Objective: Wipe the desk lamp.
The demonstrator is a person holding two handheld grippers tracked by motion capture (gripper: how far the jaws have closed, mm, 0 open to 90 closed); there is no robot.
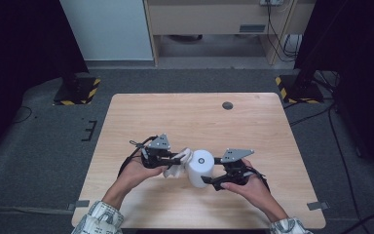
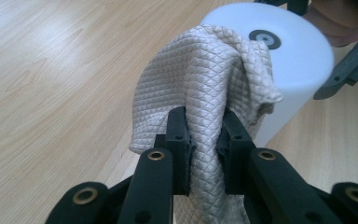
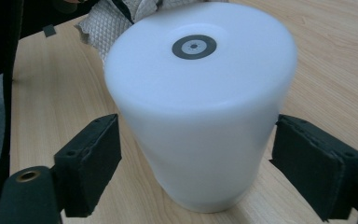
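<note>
The pale wooden table holds a white, frosted plastic cylinder at lower centre. The right gripper straddles it, jaws wide, not touching. The left gripper pinches a grey quilted cloth against its top (wiping looks underway, unfinished).

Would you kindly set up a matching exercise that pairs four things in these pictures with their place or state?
Things:
1. cloth
2. white cylinder
3. left gripper
4. right gripper

Places or states:
A. open, one finger on each side of the cylinder, with a gap at both
B. stands upright on the table, a grey ring on its top
C. shut on quilted fabric
D. draped against the cylinder's top edge, pinched from below

Pairs: 1-D, 2-B, 3-C, 4-A
</note>
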